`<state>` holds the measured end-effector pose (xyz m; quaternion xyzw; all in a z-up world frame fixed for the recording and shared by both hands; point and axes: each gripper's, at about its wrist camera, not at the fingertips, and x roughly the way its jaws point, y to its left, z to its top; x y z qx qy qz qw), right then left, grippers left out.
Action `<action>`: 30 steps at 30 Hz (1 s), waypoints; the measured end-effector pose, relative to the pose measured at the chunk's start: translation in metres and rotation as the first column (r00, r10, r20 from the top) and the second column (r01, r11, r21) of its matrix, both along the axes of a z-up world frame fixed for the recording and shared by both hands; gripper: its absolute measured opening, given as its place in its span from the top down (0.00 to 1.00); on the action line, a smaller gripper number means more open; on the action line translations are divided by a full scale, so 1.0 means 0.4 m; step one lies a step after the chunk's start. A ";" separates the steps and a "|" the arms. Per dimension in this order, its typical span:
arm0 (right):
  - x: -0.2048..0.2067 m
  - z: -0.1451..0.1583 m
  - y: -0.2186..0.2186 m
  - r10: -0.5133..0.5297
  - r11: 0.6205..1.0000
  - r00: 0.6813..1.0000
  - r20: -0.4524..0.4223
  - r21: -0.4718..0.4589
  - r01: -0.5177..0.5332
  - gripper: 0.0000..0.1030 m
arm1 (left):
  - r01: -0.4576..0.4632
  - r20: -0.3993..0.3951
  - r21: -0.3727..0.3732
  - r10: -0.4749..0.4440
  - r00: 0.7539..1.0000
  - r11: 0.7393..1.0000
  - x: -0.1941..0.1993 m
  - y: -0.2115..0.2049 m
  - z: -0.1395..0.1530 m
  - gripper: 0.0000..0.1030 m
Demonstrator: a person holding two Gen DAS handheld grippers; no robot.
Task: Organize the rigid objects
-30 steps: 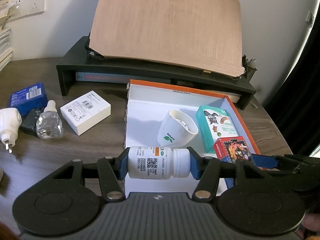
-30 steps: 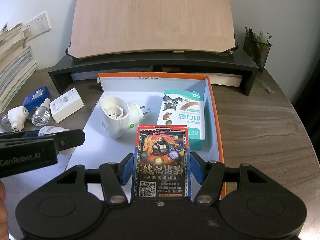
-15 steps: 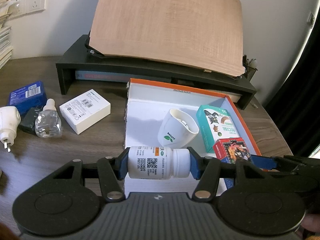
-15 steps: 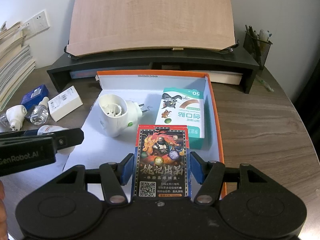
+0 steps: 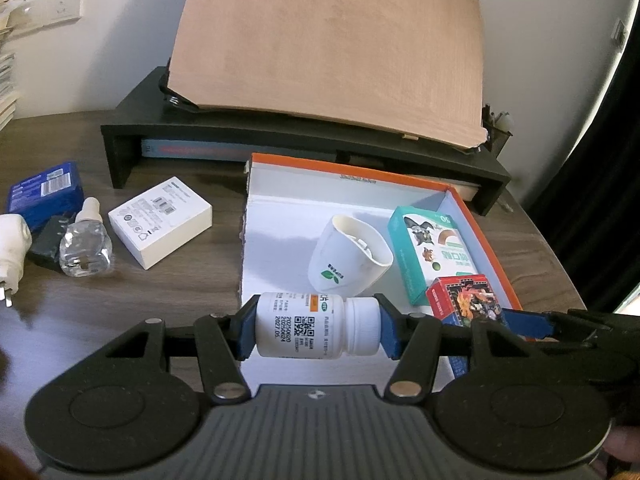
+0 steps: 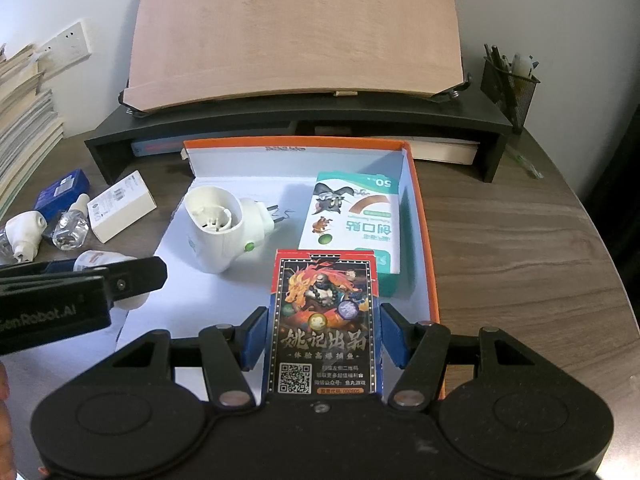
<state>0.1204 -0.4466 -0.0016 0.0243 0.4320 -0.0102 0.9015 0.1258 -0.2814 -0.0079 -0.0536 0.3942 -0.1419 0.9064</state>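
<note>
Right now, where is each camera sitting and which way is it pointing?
Left wrist: on the left hand-held gripper, looking along its fingers over the pill bottle it clamps, toward the orange box; the right hand-held gripper enters at right.
Right wrist: on the right hand-held gripper, looking over the card pack between its fingers; the left hand-held gripper enters at left.
Shared: box, bandage box, white plug-in device.
</note>
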 end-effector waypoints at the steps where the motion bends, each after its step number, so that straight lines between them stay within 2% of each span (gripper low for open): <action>1: 0.000 0.000 -0.002 -0.003 1.000 1.000 -0.003 0.000 0.003 0.31 | 0.003 -0.002 0.000 -0.003 1.000 1.000 0.002 -0.002 -0.001 0.44; 22: -0.026 0.001 -0.046 -0.038 0.999 0.999 -0.007 0.003 0.038 0.31 | 0.090 -0.032 0.027 -0.089 0.996 0.996 0.032 -0.074 -0.034 0.44; 30: -0.059 0.026 -0.046 -0.022 1.000 0.999 0.042 -0.002 0.022 0.29 | 0.113 -0.055 0.031 -0.111 0.992 0.993 0.042 -0.098 -0.039 0.44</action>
